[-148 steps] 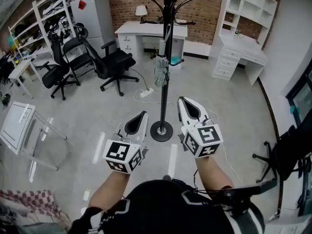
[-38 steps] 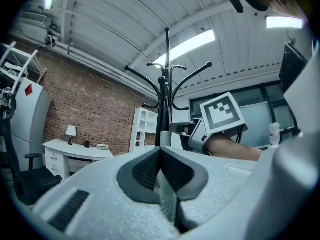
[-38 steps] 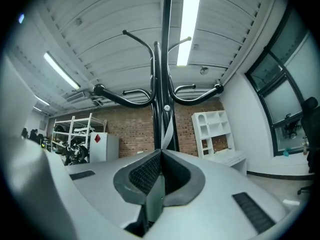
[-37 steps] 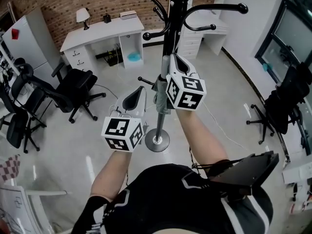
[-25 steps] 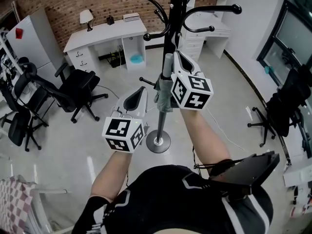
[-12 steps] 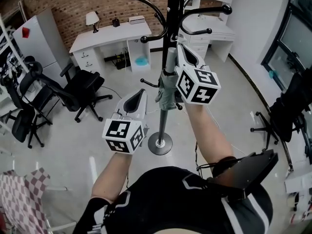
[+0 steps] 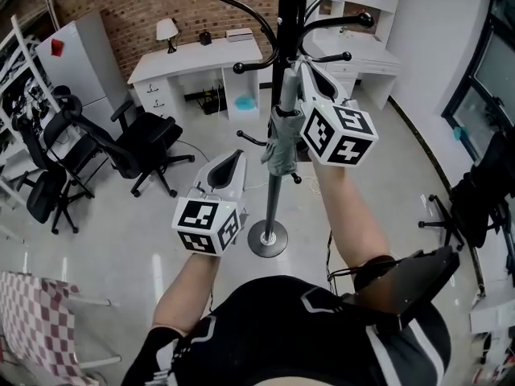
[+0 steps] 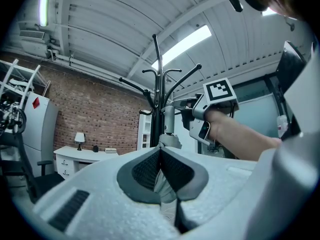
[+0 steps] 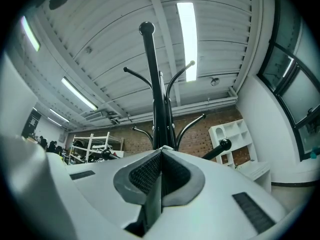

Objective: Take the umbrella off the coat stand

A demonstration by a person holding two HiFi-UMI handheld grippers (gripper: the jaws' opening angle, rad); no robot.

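Observation:
A black coat stand [image 7: 288,30] rises from its round base [image 7: 267,238] on the floor. A folded grey umbrella [image 7: 282,139] hangs against the pole, with its handle [image 8: 169,120] uppermost in the left gripper view. My right gripper [image 7: 304,71] is raised beside the pole at the umbrella's top. Its jaws are shut, and a dark strap shows pinched between them in the right gripper view [image 9: 161,150]. The stand's pole [image 9: 151,84] and hooks tower just ahead there. My left gripper [image 7: 233,158] hangs lower and to the left, shut and empty [image 8: 160,150], pointing at the stand [image 8: 157,84].
A white desk [image 7: 197,55] with a lamp stands against the brick wall, a grey cabinet [image 7: 76,51] to its left. Black office chairs [image 7: 145,143] stand at the left. White shelves and a desk [image 7: 358,43] are at the back right, a dark chair [image 7: 475,199] at the right.
My right gripper has risen along the pole, and the umbrella has come up with it. The left gripper has stayed nearly still.

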